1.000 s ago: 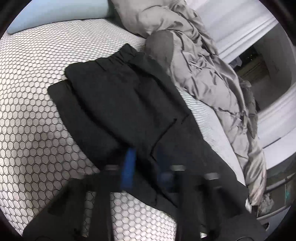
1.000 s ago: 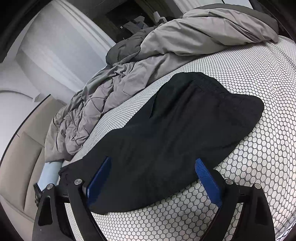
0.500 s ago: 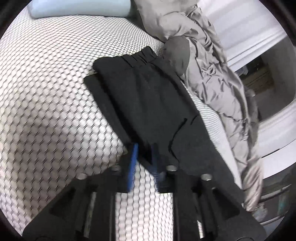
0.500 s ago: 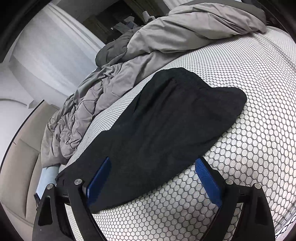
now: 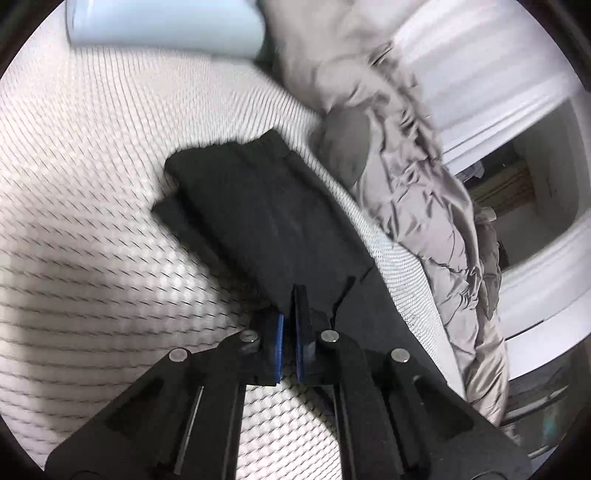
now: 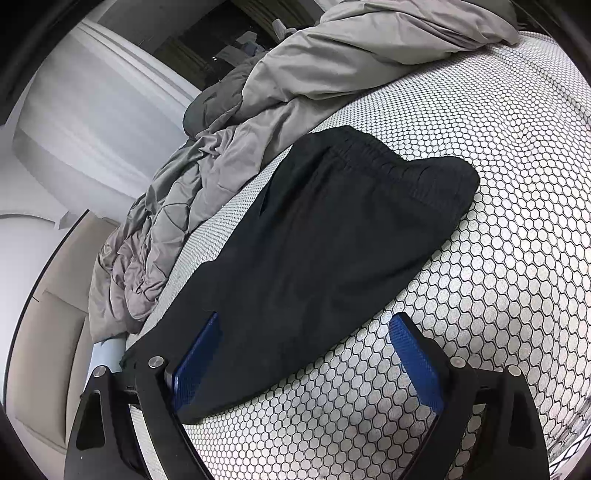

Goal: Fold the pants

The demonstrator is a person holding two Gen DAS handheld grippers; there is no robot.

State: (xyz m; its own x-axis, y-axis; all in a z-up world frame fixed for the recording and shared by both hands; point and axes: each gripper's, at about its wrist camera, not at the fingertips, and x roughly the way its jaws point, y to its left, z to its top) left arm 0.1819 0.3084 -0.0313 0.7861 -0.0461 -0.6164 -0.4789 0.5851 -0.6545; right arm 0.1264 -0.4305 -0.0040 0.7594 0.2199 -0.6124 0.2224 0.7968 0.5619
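Note:
Black pants point(image 5: 266, 218) lie folded lengthwise on a white bed cover with a hexagon pattern point(image 5: 92, 184), waistband at the far end. My left gripper point(image 5: 289, 321) has its blue pads nearly together at the near edge of the pants; I cannot tell whether cloth is pinched between them. In the right wrist view the pants point(image 6: 332, 251) lie flat, elastic waistband to the upper right. My right gripper point(image 6: 306, 354) is wide open and empty, low over the leg end of the pants.
A crumpled grey duvet point(image 5: 413, 177) lies along the far side of the pants and also shows in the right wrist view point(image 6: 295, 85). A pale blue pillow point(image 5: 166, 26) sits at the bed's head. White curved walls point(image 6: 92, 110) and a beige floor lie past the bed edge.
My left gripper has pulled back along the pants and its jaws have closed from a small gap to nearly together. My right gripper has backed away slightly, still open.

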